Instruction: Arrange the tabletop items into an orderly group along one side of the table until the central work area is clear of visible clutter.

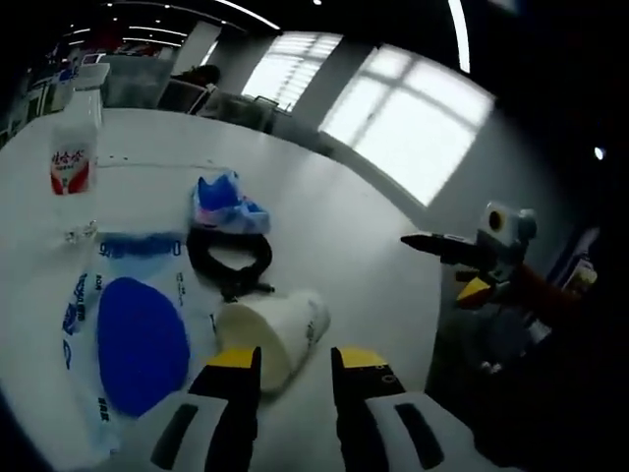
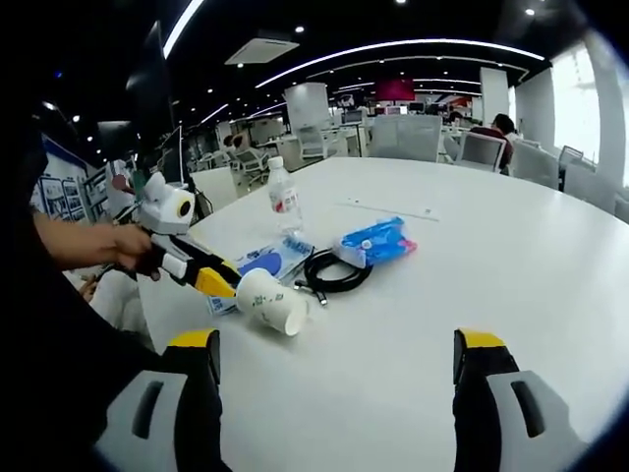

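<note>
your left gripper (image 1: 296,366) sits low over the white worktop (image 1: 344,236), jaws a narrow gap apart and holding nothing, with the tipped-over paper cup (image 1: 272,334) just ahead of its left jaw. in the right gripper view that same gripper (image 2: 218,282) touches or nearly touches the cup (image 2: 271,302); i cannot tell which. your right gripper (image 2: 334,356) is spread wide over bare worktop (image 2: 472,256), empty. the clutter sits together near one edge: a blue-and-white packet (image 1: 138,339) beside the cup, a coiled black cable (image 1: 229,258) behind it, a crumpled blue wrapper (image 1: 228,205) past the cable, and an upright water bottle (image 1: 74,157) with a red label farther back.
</note>
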A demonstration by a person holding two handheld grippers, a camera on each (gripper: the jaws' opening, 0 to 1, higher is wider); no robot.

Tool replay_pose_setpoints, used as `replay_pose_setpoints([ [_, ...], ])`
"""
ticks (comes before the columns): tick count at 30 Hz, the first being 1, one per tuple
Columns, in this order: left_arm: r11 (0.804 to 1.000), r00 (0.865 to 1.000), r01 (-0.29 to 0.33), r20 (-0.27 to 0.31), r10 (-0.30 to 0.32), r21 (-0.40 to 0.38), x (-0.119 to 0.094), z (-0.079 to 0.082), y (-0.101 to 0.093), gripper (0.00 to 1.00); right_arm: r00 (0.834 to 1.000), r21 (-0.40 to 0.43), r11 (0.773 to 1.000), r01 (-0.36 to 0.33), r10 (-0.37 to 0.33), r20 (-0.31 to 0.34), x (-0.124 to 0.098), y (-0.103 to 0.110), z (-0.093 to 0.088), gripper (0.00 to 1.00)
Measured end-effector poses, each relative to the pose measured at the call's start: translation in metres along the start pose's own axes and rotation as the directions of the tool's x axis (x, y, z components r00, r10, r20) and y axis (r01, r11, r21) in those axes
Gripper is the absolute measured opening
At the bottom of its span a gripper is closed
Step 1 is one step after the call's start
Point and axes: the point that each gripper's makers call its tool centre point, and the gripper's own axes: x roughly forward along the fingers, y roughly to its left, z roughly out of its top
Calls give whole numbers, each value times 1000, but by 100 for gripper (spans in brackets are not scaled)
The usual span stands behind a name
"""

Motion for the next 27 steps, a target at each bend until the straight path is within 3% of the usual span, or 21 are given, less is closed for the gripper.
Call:
replay_pose_setpoints([
  [14,995,998,62,-21,-64,-73,8,-3,-4,4,1000,38,999,4,-3,-4,-6,-6,-11,94],
  [21,996,996,86,-20,-86,-34,2,7,-11,0,999,22,1000,12,-12,30,-7,-10,5,95],
  [27,995,995,98,-15,-98,14,-6,19,-15,0,1000,16,1000,4,-4,23,-3,-10,5,95],
])
